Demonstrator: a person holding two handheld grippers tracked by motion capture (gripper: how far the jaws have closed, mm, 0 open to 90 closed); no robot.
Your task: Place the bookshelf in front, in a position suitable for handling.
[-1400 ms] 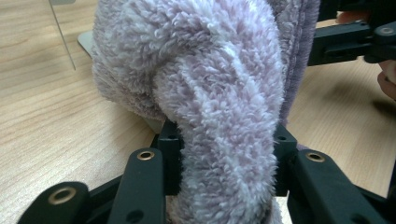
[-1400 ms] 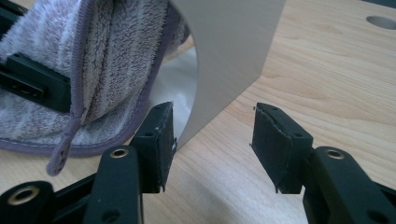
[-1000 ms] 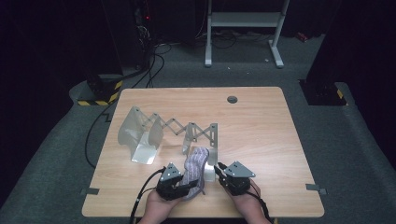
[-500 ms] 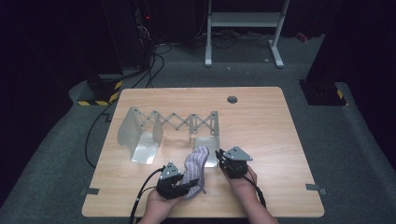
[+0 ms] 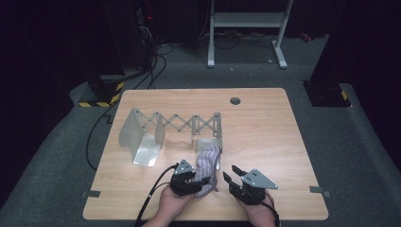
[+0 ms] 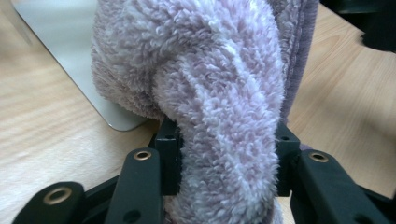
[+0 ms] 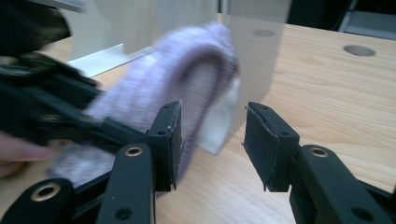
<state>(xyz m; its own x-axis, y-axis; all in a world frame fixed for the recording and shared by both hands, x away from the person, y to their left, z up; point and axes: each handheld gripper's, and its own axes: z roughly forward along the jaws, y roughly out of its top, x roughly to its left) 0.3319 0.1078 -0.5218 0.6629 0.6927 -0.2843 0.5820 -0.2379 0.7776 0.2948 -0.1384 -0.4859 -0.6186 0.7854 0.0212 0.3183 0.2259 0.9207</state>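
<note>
Pinching one fluffy lilac towel (image 6: 224,107) between its pads, the left gripper (image 5: 191,179) sits at the table's (image 5: 265,123) near edge. At its three o'clock the right gripper (image 7: 212,140) has just been opening, its jaws spread with nothing between them. Beyond, at twelve o'clock, stands one accordion rack (image 5: 182,125) with three clear panels.
</note>
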